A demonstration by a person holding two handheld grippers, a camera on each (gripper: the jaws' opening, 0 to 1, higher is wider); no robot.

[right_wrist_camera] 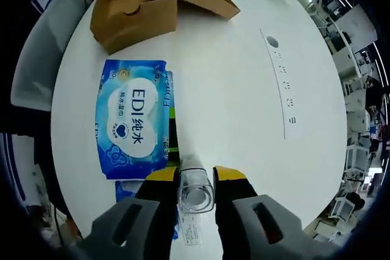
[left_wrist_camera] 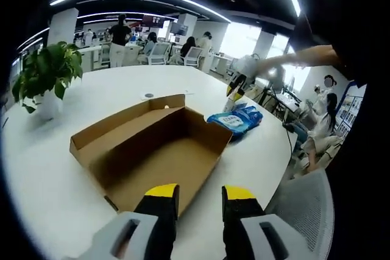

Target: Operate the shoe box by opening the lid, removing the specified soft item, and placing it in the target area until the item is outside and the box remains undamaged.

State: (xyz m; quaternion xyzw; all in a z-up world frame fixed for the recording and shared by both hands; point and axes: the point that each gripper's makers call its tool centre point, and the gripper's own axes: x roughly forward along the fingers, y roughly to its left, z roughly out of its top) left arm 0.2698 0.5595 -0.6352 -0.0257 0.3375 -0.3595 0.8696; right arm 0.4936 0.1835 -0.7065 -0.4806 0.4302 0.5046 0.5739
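Brown cardboard shoe box [left_wrist_camera: 152,150] lies open on white surface [left_wrist_camera: 73,89], lid flap up, inside bare; blue wipes pack [right_wrist_camera: 134,120] flat just beside it; left gripper [left_wrist_camera: 200,202] fingers parted, holding nothing; right gripper [right_wrist_camera: 195,181] fingers clamp clear bottle [right_wrist_camera: 195,187]

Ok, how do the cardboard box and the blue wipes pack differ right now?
The cardboard box is plain brown, rigid and lying open with nothing visible inside; the blue wipes pack is a soft, printed, flat pouch, sealed as far as I can tell. The box is clearly larger than the pack. Both rest on the white table, close together.
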